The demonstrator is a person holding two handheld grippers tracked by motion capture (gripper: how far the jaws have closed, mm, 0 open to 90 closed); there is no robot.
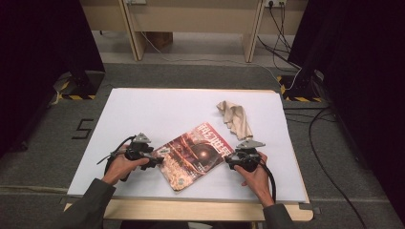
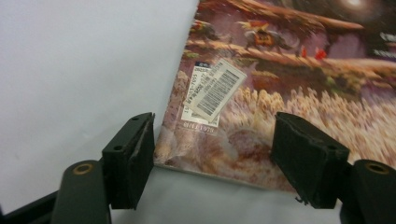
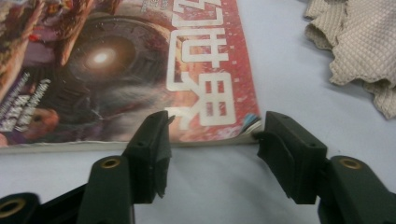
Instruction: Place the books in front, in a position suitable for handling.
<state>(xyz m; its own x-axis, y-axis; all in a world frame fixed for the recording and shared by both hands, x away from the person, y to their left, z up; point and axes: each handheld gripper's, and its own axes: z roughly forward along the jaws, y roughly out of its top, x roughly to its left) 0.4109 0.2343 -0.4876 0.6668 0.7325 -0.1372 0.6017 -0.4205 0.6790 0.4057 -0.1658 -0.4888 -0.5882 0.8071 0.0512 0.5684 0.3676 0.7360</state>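
On the white table [image 1: 143,102], near the middle, lies the closed magazine [image 1: 193,155], a beige cloth [image 1: 235,117] just beyond. The 2 grippers flank it: left gripper [image 2: 212,154] and right gripper [image 3: 212,140] both spread, pinching nothing (possibly brushing its edges). No lifting or opening looks begun.
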